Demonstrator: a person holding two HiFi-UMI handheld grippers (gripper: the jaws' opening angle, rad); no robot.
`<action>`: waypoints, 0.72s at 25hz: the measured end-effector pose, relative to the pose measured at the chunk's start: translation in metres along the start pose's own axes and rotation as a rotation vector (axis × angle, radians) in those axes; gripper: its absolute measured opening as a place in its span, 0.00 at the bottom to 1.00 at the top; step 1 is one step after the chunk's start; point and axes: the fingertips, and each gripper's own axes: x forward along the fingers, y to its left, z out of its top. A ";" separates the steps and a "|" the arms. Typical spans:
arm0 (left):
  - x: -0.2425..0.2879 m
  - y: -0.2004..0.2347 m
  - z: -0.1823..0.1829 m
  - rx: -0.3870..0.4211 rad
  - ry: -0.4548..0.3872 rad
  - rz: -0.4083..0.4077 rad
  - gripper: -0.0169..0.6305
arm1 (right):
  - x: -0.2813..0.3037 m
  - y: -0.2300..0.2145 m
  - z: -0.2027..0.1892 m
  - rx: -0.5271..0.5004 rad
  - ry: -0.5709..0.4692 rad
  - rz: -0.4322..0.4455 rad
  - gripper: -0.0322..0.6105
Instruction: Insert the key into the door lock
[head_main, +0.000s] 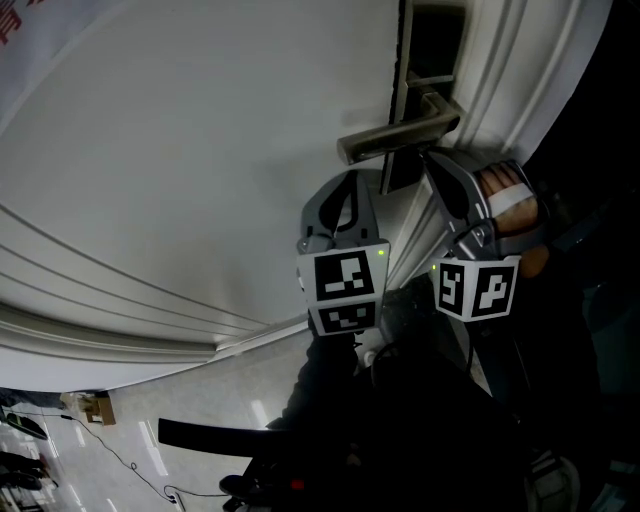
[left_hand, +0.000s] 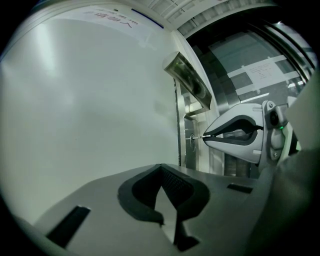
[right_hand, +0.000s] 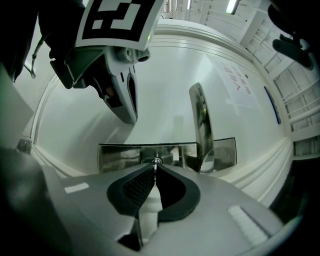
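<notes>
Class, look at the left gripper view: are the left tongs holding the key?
No, the left tongs are shut on nothing; the right tongs hold the key at the lock.

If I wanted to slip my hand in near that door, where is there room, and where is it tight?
In the head view, the wide white door panel left of the left gripper is bare. It is crowded by the door handle, where the right gripper holds the key at the lock plate.
</notes>
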 end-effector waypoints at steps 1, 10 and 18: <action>0.000 0.000 0.000 0.003 0.001 -0.002 0.03 | 0.000 0.000 0.000 -0.001 0.002 0.000 0.07; 0.001 0.001 -0.001 0.012 -0.005 -0.003 0.03 | 0.001 0.002 0.000 -0.004 0.009 0.000 0.07; 0.002 0.001 -0.001 0.015 -0.014 -0.001 0.03 | 0.001 0.001 -0.001 -0.006 0.009 -0.001 0.07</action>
